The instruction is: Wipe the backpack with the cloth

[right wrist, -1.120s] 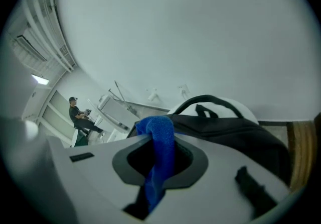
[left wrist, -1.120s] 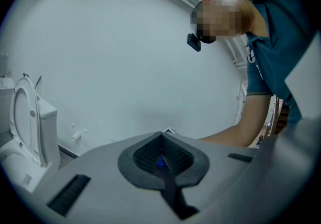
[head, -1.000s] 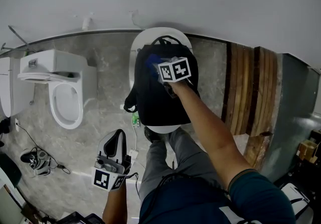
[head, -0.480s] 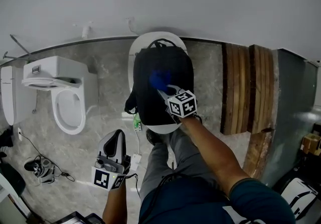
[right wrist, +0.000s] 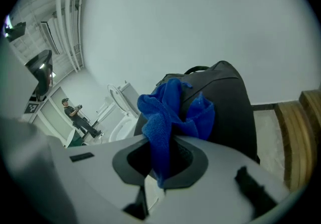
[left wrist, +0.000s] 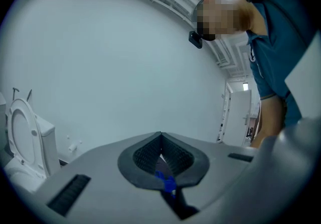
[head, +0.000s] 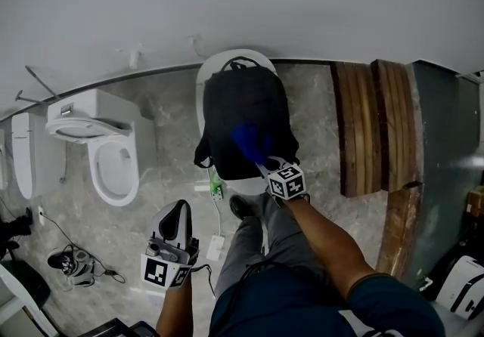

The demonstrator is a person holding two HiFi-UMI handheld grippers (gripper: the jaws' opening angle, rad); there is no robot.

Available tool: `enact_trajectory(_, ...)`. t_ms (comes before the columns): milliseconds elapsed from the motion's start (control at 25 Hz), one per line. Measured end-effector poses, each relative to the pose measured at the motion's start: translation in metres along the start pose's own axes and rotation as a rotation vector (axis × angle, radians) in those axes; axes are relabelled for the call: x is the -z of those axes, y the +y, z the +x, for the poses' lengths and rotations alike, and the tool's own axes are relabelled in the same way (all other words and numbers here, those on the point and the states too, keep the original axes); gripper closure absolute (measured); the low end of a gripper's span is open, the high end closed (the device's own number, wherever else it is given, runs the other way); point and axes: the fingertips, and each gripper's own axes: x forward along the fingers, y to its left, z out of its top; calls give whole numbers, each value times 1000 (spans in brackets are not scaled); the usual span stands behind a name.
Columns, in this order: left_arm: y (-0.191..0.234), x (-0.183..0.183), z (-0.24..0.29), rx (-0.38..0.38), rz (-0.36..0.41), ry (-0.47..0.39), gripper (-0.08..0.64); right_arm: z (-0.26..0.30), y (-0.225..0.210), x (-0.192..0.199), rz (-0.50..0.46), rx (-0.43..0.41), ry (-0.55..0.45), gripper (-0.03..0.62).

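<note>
A black backpack (head: 246,112) lies flat on a white oval stand (head: 239,57) in the head view. My right gripper (head: 262,159) is shut on a blue cloth (head: 249,140), which rests on the lower part of the backpack near its near edge. In the right gripper view the cloth (right wrist: 168,112) bunches out of the jaws of the right gripper (right wrist: 160,160), with the backpack (right wrist: 228,102) right behind it. My left gripper (head: 179,212) hangs low at the left, well away from the backpack. Its pads (left wrist: 150,153) meet, with nothing between them, and it points up at the wall.
A white toilet (head: 113,158) with its lid up stands left of the backpack. Wooden planks (head: 374,128) lie on the floor at the right. Cables (head: 72,264) trail at the lower left, and a small green item (head: 216,181) sits by the stand. A person (right wrist: 75,113) stands far off.
My right gripper has dragged the blue cloth down the backpack, from its upper part to its near edge. The left gripper has stayed where it was.
</note>
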Motion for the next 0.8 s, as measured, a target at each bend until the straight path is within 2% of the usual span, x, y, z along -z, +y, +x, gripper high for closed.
enact_trajectory(160, -12, -2, -23, 1, 25, -13, 558, -31, 10, -4, -33, 22, -111, 565)
enact_trajectory(360, -34, -15, -45, 23, 42, -39, 558, -103, 49, -52, -155, 68, -298, 565)
enact_trajectory(480, -55, -32, -51, 52, 70, -67, 558, -166, 85, -90, -240, 76, -423, 565)
enact_trajectory(680, -99, -55, -47, 139, 174, -101, 558, -299, 147, -151, -372, 77, -650, 565)
enact_trajectory(800, -113, -76, -56, 136, 175, -125, 558, -358, 195, -180, -444, 77, -730, 565)
